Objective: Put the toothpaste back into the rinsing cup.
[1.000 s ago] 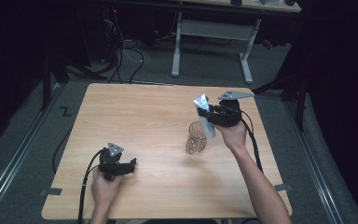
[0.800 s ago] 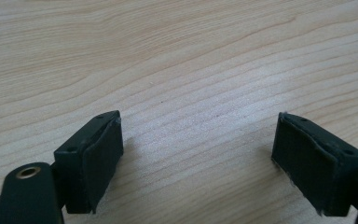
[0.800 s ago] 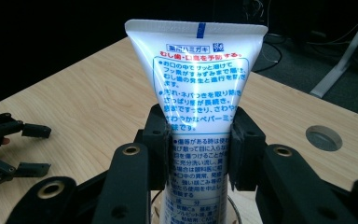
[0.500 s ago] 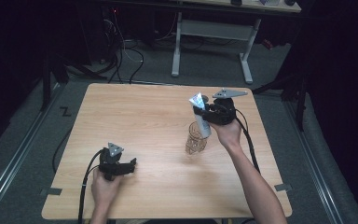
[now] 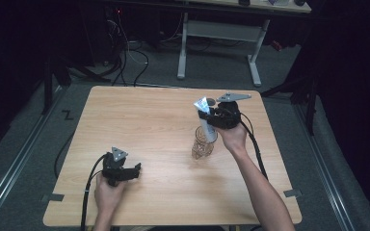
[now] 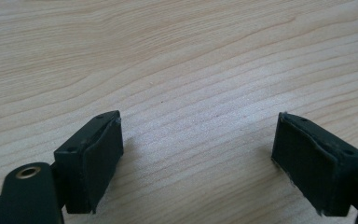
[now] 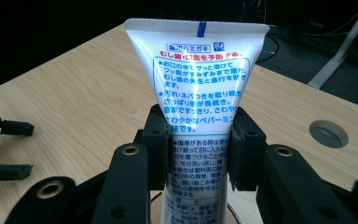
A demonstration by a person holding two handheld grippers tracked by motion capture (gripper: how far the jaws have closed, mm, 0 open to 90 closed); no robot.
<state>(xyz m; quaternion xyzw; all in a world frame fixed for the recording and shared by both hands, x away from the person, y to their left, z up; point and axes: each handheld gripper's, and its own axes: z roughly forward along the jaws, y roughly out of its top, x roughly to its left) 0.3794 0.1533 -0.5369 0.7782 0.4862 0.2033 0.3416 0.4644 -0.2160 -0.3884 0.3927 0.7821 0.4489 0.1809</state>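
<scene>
A white toothpaste tube (image 7: 200,79) with blue and red print stands upright, crimped end up, and my right gripper (image 7: 200,151) is shut on its middle. In the high view the right gripper (image 5: 208,117) holds the tube (image 5: 203,107) over a clear glass (image 5: 201,147) at the table's right centre, and the tube's lower end reaches into the glass's mouth. My left gripper (image 5: 135,170) rests on the wooden table (image 5: 149,120) near the front left. Its jaws (image 6: 198,163) stand open with only bare wood between them.
A round cable hole (image 7: 328,133) is cut into the tabletop behind the tube. The left gripper (image 7: 4,149) appears far off at the left edge of the right gripper view. Dark floor, cables and a desk frame (image 5: 219,31) lie beyond the table's far edge.
The right gripper has shifted slightly left with the tube, bringing it over the glass. The left gripper has stayed where it was.
</scene>
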